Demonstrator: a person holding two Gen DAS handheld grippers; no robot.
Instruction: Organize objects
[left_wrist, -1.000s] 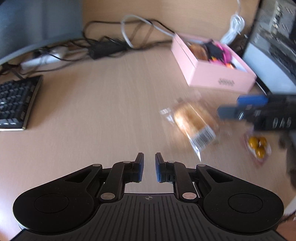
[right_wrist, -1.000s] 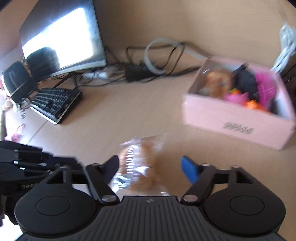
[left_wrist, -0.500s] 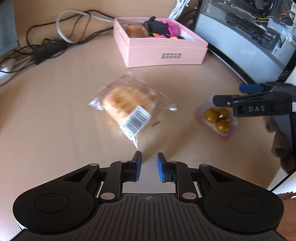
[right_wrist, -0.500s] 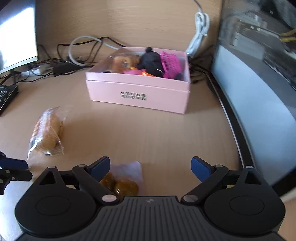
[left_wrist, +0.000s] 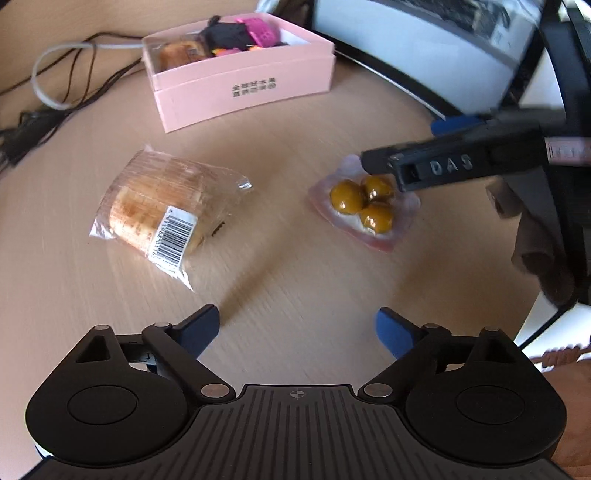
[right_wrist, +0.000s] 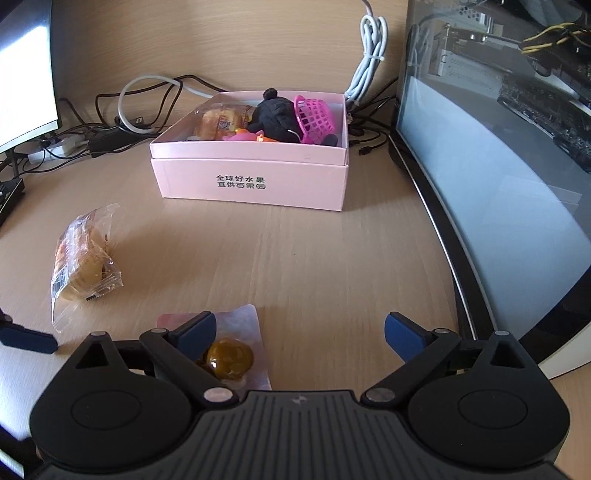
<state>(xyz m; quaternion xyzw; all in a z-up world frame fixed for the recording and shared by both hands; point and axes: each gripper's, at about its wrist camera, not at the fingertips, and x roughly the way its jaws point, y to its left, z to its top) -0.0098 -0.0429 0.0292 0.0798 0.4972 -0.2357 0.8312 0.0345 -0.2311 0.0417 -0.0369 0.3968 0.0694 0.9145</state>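
Observation:
A wrapped bread pack (left_wrist: 155, 210) (right_wrist: 79, 266) and a clear pouch of yellow-brown balls (left_wrist: 364, 203) (right_wrist: 229, 354) lie on the wooden desk. Behind them stands an open pink box (left_wrist: 243, 85) (right_wrist: 251, 181) holding a black plush toy (right_wrist: 275, 118), a pink basket (right_wrist: 314, 118) and another bread pack. My left gripper (left_wrist: 297, 321) hovers near the bread pack with its jaws opening wide, nothing between them. My right gripper (right_wrist: 299, 325) (left_wrist: 402, 144) hangs just over the pouch, jaws opening. The pouch lies under its left finger, untouched by the pads.
A computer case with a glass side panel (right_wrist: 498, 184) stands along the right. Cables (right_wrist: 147, 96) and a power strip lie behind the box, a monitor (right_wrist: 22, 74) at the far left. The desk's edge (left_wrist: 535, 306) runs close by on the right.
My left jaws went from nearly shut to wide apart. Both grippers swung toward the pink box, and the right one came down over the pouch with its jaws widening.

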